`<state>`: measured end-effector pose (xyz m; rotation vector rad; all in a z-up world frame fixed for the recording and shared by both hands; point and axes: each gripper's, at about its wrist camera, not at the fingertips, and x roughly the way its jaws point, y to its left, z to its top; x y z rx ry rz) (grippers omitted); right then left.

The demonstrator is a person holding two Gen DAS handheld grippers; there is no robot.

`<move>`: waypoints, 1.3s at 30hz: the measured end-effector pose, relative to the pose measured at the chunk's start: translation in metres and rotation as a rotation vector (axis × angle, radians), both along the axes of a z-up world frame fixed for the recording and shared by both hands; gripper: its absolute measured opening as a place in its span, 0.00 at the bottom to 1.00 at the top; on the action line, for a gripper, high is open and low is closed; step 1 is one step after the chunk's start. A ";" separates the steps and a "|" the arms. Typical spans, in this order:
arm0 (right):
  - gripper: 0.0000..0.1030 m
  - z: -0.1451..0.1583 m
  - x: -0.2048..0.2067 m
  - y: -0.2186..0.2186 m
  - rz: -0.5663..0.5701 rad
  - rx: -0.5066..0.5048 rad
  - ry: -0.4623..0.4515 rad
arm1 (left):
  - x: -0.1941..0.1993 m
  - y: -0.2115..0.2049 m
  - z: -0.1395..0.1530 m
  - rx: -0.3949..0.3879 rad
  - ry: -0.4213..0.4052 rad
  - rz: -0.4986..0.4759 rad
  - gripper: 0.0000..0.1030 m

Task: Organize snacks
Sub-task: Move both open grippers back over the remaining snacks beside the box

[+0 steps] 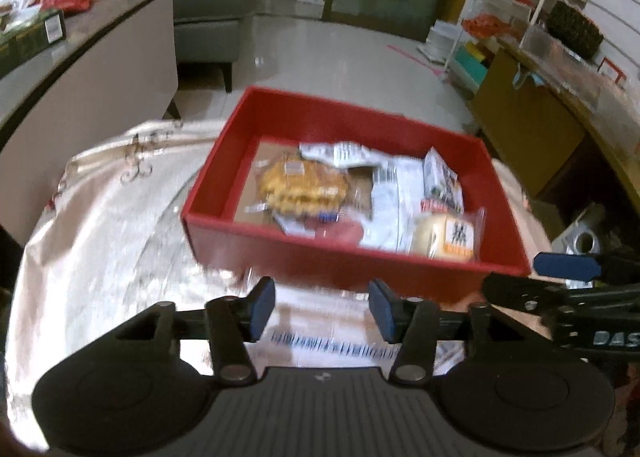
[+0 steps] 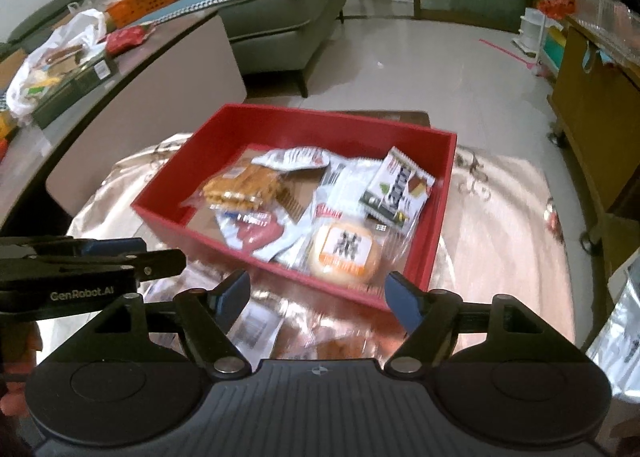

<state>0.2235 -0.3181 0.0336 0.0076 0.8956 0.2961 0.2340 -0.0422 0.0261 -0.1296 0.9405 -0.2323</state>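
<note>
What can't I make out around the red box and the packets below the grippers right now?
- Packet under left gripper: motion-blurred, cut off by the gripper body, left wrist view.
- Packets under right gripper: blurred, glare, right wrist view.
- Red box floor: mostly hidden beneath snack packets.
- Round bun label: print too blurred to read.

Indoor light was dim and warm. Glare whitened the shiny table cover [image 1: 100,241] just ahead of the fingers. Motion blur smeared everything, and edges bowed.

Home living rm: grey sofa [image 2: 280,29], tiled floor [image 2: 420,69], wooden cabinet [image 2: 588,97], cluttered side table [image 2: 132,69].
</note>
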 end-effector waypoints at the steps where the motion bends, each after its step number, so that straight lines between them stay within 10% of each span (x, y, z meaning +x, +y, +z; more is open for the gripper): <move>1: 0.78 0.000 -0.004 0.000 0.001 0.003 0.003 | 0.000 0.002 -0.004 -0.001 0.013 0.003 0.45; 10: 0.80 -0.008 -0.020 -0.004 0.014 0.015 0.037 | 0.021 0.010 -0.034 -0.099 0.103 0.051 0.45; 23: 0.82 -0.007 -0.017 -0.003 0.037 0.062 0.054 | -0.042 0.006 -0.050 0.024 0.140 -0.099 0.57; 29: 0.83 0.006 -0.032 -0.012 0.050 0.098 0.029 | -0.078 -0.004 -0.020 0.044 0.067 -0.284 0.57; 33: 0.85 0.014 -0.041 -0.024 0.045 0.124 0.008 | -0.061 -0.031 0.004 0.201 -0.076 -0.434 0.65; 39: 0.85 0.008 -0.038 -0.041 0.019 0.133 0.032 | -0.017 -0.059 -0.010 0.253 0.002 -0.635 0.68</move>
